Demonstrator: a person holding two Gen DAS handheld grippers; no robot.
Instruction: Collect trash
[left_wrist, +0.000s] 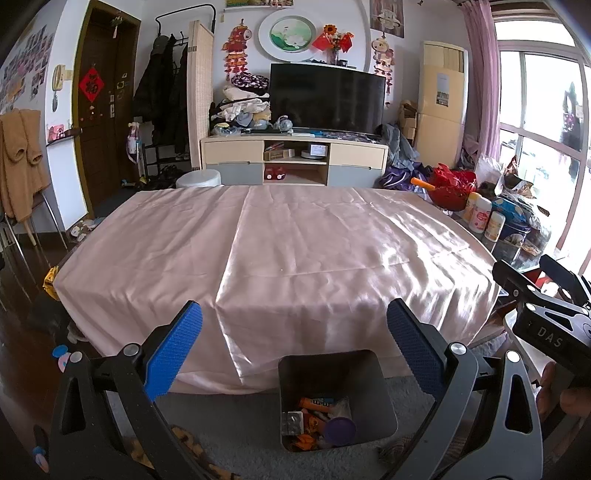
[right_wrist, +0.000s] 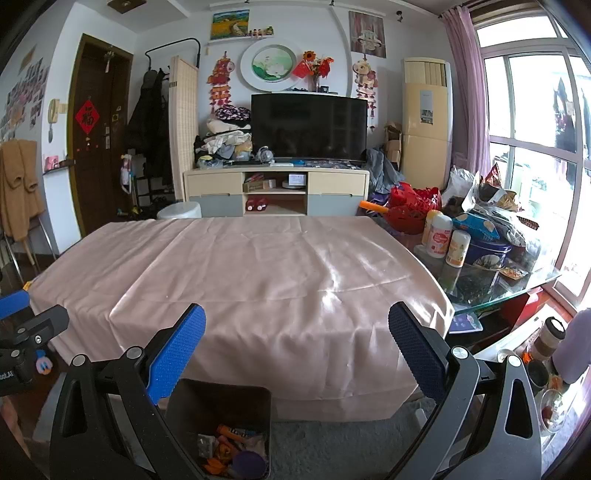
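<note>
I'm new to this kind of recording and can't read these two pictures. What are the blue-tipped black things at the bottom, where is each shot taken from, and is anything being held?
They are hand-held grippers, one in each of a person's hands, each with a camera looking forward along its two blue fingers. One picture is from the left gripper, the other from the right gripper. Both are open and hold nothing. Ahead is a table under a pink cloth, with no trash visible on it. Below, on the grey carpet, stands a dark bin containing wrappers and other trash. The left view also shows the right gripper's body at its right edge.
</note>
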